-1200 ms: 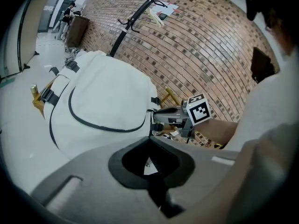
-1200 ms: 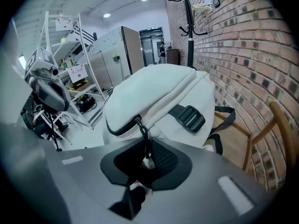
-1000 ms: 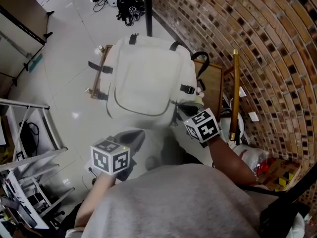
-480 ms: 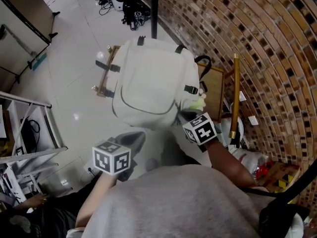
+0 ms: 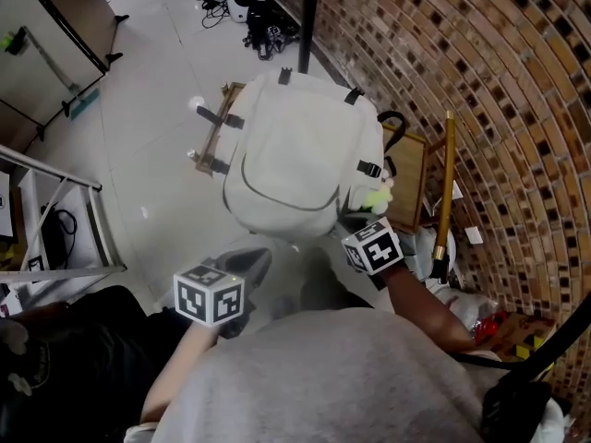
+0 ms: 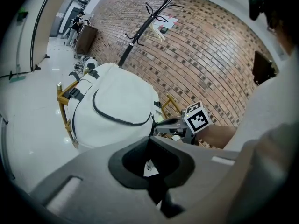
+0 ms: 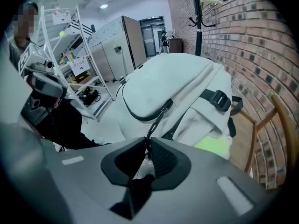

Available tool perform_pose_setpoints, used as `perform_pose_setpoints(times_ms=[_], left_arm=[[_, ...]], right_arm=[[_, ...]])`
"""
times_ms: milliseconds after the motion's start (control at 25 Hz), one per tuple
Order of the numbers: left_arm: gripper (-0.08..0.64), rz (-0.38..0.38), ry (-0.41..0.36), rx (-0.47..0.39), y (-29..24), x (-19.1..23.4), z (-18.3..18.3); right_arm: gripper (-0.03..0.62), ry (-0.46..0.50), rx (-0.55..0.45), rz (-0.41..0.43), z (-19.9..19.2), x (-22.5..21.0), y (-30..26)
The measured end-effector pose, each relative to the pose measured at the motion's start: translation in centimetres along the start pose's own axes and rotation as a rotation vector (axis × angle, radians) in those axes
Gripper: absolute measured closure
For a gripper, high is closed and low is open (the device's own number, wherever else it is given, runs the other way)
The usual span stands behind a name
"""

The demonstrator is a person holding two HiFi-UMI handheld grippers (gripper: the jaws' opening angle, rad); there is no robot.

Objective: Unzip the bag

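The jaws of the right gripper had just been closing and pinched the zipper pull of the white bag on the chair by the brick wall, so the closed zip looked ready to be drawn, while the left gripper hung back, shut and empty.

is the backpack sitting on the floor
No, the white backpack rests on a wooden chair, raised off the floor.
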State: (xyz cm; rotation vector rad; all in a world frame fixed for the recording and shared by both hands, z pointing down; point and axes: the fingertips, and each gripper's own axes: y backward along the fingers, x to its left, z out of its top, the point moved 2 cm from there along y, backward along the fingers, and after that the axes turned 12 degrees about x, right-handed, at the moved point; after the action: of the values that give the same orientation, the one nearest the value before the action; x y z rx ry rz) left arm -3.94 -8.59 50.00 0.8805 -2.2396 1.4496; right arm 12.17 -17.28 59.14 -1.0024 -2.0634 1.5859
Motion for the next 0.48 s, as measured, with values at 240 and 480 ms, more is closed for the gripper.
perform_pose_setpoints(times_ms=[240,480], left_arm=[[0.558,0.006,0.007,-0.014,0.8,0.2,-0.8],[0.558,0.015,0.012,-0.030,1.6,0.5,-1.3]], right_arm=[[0.560,0.022,0.019,-0.005,-0.4,1.3,-0.3],[0.560,0.027,0.022,-0.013,-0.2,1.7,-0.3]])
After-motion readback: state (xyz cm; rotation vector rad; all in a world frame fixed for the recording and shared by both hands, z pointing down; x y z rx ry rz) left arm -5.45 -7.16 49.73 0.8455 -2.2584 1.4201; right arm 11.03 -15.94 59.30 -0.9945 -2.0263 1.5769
